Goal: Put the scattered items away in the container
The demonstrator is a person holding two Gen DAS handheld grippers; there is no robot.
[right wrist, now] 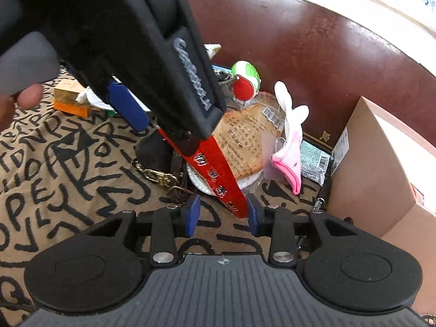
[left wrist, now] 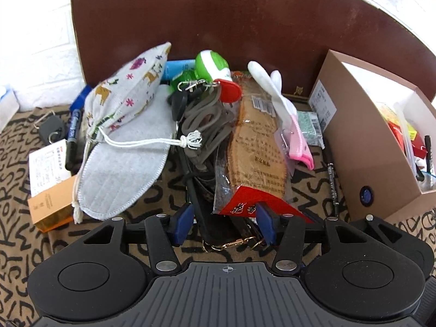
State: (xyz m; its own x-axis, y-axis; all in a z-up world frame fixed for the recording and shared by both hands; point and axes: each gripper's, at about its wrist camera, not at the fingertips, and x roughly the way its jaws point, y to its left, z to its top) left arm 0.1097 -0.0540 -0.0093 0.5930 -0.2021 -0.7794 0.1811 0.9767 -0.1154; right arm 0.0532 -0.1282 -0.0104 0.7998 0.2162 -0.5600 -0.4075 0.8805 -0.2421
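A packet of brown insoles with a red header (left wrist: 253, 150) lies in a pile of scattered items on the patterned cloth. It also shows in the right wrist view (right wrist: 239, 136). My left gripper (left wrist: 226, 223) is open, its blue pads either side of the packet's red end. My right gripper (right wrist: 222, 214) is open, with the red header's corner (right wrist: 231, 199) between its pads. The left gripper's body (right wrist: 136, 41) fills the upper left of the right wrist view. The cardboard box (left wrist: 362, 147) stands at the right with several items inside.
The pile holds a printed drawstring pouch (left wrist: 128, 92), grey insole (left wrist: 128, 169), keys with a red tag (left wrist: 229, 90), green ball (left wrist: 212, 62), white-pink glove (left wrist: 288, 114), black markers (left wrist: 332, 179) and an orange box (left wrist: 51, 207). A brown chair back (left wrist: 218, 21) rises behind.
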